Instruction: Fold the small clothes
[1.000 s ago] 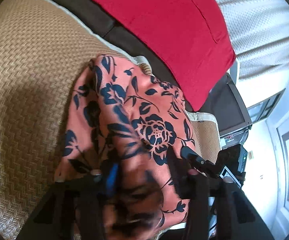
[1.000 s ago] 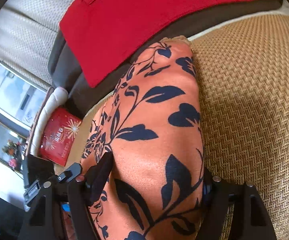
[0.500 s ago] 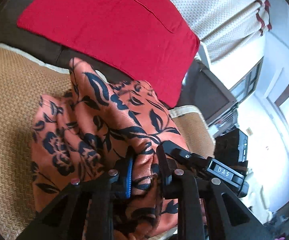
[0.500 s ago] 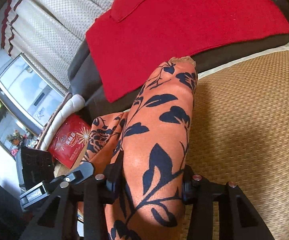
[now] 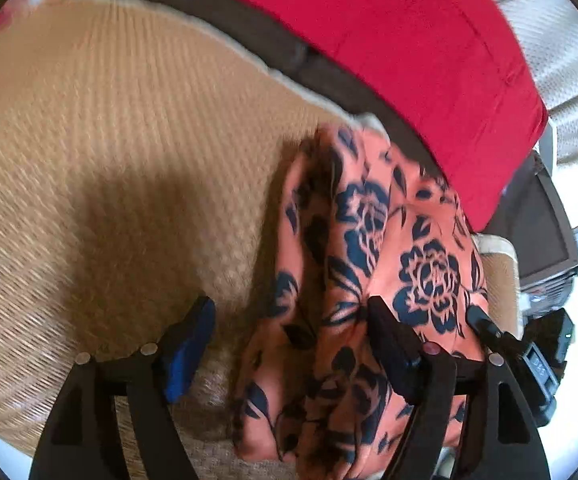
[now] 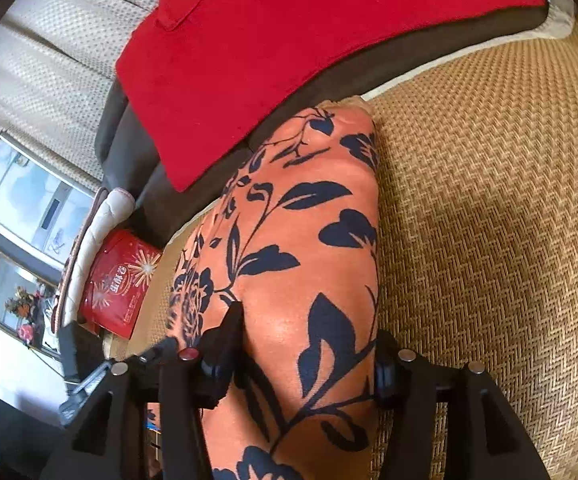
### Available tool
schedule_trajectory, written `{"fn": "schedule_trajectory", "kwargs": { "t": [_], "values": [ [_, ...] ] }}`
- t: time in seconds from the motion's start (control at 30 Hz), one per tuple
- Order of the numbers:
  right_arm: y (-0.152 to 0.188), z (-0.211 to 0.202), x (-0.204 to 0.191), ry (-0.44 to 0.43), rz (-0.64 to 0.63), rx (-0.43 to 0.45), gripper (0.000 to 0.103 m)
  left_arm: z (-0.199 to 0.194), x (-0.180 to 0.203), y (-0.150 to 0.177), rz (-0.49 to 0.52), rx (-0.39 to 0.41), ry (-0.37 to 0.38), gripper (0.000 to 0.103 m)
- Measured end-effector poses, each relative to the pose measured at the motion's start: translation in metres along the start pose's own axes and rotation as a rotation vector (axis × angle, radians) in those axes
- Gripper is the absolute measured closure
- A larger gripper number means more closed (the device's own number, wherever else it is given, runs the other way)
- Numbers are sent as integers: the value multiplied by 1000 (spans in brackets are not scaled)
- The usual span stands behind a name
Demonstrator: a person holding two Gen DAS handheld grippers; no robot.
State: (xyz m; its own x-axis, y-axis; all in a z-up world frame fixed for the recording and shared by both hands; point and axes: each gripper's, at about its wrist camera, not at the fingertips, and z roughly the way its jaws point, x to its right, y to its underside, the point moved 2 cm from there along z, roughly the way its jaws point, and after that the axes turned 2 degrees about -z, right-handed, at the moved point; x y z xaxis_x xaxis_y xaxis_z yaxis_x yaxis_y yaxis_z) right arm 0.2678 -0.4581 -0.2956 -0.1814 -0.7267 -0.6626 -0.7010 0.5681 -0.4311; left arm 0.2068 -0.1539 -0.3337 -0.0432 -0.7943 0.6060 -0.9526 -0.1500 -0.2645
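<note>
In the left wrist view, the woven tan mat (image 5: 101, 152) filled the left and centre of the frame, blurred and shaded in part. Your left tool (image 5: 289, 344) stood with its fingers spread wide: the blue-padded finger (image 5: 187, 354) lay over bare mat, touching no cloth, and the other finger (image 5: 393, 352) lay over the fabric. The orange floral garment (image 5: 373, 280) was bunched in loose folds, lying on the mat between that spread and the right side of the frame, its far end near the mat's back edge. Behind it sat the dark sofa back and the red cushion (image 5: 409, 44). At the far right edge you could see part of your right tool's black body (image 5: 545, 364), just beside the cloth.

In the right wrist view, a red printed bag (image 6: 119, 284) sat at the left, beside a window. The red cushion (image 6: 289, 40) leaned across the top. The garment (image 6: 301, 264) ran up the middle as a smooth folded band reaching from the tool to the mat's back edge. Your right tool (image 6: 309, 348) had its two fingers pressed against either side of that band, gripping it. To the right lay the open weave of the mat (image 6: 489, 220).
</note>
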Motion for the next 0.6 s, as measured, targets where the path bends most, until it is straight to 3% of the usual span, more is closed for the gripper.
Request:
{"fn": "schedule_trajectory", "kwargs": {
  "t": [0.23, 0.33, 0.47, 0.6],
  "values": [
    [-1, 4, 4, -1, 25, -3, 41, 25, 18, 5, 40, -89, 99, 27],
    [-2, 8, 8, -14, 43, -14, 39, 33, 26, 8, 31, -124, 160, 42],
    [-1, 12, 8, -33, 47, -12, 39, 32, 30, 10, 31, -108, 194, 60],
    [-2, 5, -4, -33, -25, 31, 49, 14, 42, 12, 123, -42, 190, 66]
  ]
}}
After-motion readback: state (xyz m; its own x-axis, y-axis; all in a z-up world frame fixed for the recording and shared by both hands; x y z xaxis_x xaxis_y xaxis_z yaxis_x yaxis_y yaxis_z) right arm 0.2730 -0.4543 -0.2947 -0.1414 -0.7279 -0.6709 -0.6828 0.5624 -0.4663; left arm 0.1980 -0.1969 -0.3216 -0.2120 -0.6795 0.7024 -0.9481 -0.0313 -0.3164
